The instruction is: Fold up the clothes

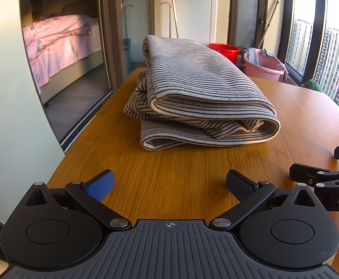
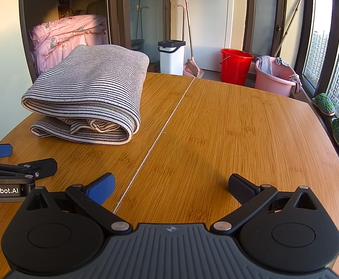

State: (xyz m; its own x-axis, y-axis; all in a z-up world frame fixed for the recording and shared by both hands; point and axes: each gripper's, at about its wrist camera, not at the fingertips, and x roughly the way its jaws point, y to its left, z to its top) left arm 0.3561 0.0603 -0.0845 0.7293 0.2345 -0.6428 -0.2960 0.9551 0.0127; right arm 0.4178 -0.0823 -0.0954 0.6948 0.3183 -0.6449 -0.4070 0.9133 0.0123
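Beige folded garment (image 1: 199, 86) with thin dark stripes on honey-brown wood-grain table (image 2: 227, 127). Black left gripper (image 1: 169, 183) and right gripper (image 2: 171, 186), each with 1 blue pad and 1 black pad. Red bucket (image 2: 235, 66), pink basin (image 2: 274, 79), pink floral bedding (image 1: 55, 39).

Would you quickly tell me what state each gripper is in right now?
Left gripper: open, holding nothing, short of the folded striped garment.
Right gripper: open, holding nothing, over the bare table.
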